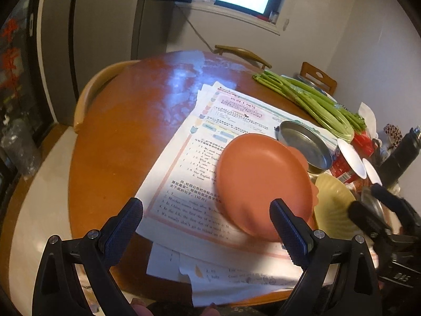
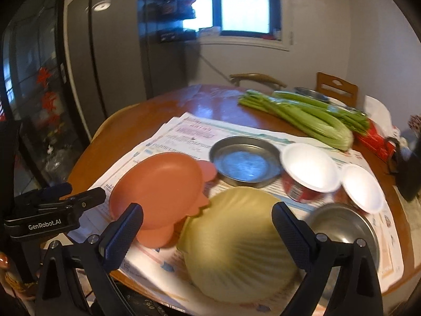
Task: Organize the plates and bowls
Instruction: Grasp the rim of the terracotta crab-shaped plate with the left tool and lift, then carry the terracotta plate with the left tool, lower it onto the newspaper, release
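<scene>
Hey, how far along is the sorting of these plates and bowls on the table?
Nothing looks stacked yet. The orange plastic plate, yellow scalloped plate, shallow metal pan, two white foam bowls and steel bowl lie separately. Both the left gripper and right gripper hover open, holding nothing. All grouping remains.

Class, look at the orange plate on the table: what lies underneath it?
Printed worksheets spread over the wooden table lie under the orange plate. The plate's right edge meets the yellow shell-shaped plate. Whatever is printed directly beneath it is covered.
</scene>
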Available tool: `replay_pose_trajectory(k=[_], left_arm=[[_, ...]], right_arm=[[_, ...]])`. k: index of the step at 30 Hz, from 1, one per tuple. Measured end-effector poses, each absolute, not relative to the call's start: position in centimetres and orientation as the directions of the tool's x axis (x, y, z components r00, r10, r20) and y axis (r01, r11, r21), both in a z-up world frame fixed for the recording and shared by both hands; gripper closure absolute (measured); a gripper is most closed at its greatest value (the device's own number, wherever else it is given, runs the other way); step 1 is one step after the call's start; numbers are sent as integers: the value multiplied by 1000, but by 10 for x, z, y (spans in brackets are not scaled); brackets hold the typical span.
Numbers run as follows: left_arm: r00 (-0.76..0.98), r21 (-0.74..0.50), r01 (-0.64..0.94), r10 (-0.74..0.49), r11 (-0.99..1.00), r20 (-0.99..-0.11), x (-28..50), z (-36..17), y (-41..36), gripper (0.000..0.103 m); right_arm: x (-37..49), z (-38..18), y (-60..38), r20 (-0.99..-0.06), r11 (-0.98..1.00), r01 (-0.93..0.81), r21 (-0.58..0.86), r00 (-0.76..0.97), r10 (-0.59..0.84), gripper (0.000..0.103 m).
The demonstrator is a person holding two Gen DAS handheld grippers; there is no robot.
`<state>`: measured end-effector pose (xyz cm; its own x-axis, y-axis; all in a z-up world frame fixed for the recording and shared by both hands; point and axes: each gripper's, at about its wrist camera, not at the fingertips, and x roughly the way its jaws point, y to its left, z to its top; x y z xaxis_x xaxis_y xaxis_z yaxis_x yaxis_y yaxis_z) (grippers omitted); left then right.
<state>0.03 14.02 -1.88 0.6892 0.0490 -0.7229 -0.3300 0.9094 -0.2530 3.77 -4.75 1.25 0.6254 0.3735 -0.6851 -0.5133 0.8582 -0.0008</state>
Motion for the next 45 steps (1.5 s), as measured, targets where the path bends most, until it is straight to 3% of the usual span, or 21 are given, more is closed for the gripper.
replay_pose_trajectory(k=[11, 24, 30, 32, 35, 37, 41, 45], left_arm=[[654, -260, -279, -15, 925, -756, 36, -34, 142, 6], [655, -233, -236, -23, 943, -755, 49, -36, 134, 9], [649, -239, -213, -46, 948, -760, 51, -37, 129, 35], [640, -245, -199, -64, 949, -766, 53, -39, 127, 56], [628, -245, -194, -72, 950, -775, 56, -44, 125, 67], [630, -238, -194, -65, 951, -774, 56, -45, 124, 69], [628, -257, -204, -75, 945, -775, 56, -48, 127, 72], [636, -259, -220, -63, 941, -769, 54, -45, 134, 72]], right_arm=[[84, -19, -21, -771, 844, -537, -7, 541, 337, 16], [103, -40, -5, -793, 830, -557, -2, 506, 338, 32], [99, -40, -1, -786, 814, -580, -29, 517, 339, 36], [97, -40, 0, -784, 810, -585, -33, 518, 342, 37], [95, -40, 2, -782, 796, -604, -31, 510, 357, 38], [92, -42, 5, -787, 777, -630, -16, 487, 379, 43], [85, -46, 13, -781, 767, -638, -68, 512, 357, 43], [84, -43, 12, -788, 764, -645, -16, 479, 388, 43]])
